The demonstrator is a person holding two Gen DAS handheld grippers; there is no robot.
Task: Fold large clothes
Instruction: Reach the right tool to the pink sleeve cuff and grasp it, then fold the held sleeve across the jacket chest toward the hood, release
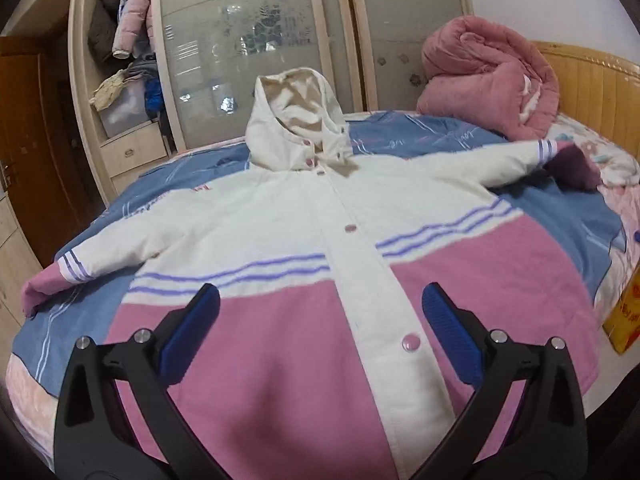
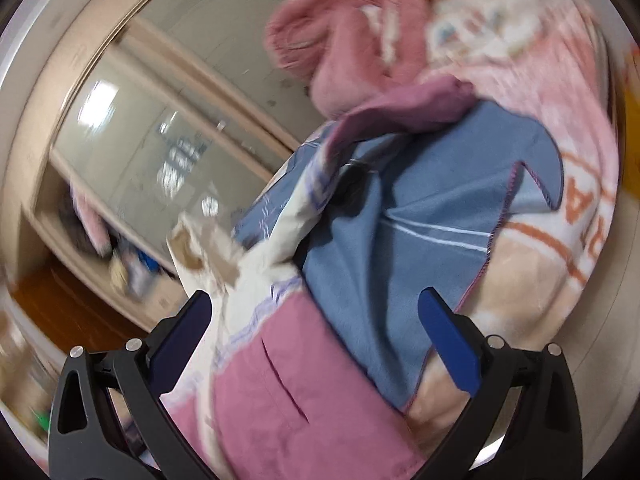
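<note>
A white and pink hooded jacket [image 1: 320, 240] is seen spread flat, front up, across the middle of the left wrist view, on a blue blanket [image 1: 168, 184] that covers the bed [image 1: 612, 216]. Its hood [image 1: 296, 120] is shown at upper centre, its sleeves stretched toward the left and right edges, and pink snap buttons [image 1: 411, 341] are lined down the white placket. The left gripper [image 1: 320, 306] is held wide open above the pink lower hem, with nothing between its blue pads. A rolled pink quilt [image 1: 488, 80] is seen at upper right and a wardrobe [image 1: 256, 40] across the top. In the blurred, tilted right wrist view, the right gripper [image 2: 316, 312] is likewise held wide open and empty, over the jacket's pink edge [image 2: 280, 380] at lower centre.
</note>
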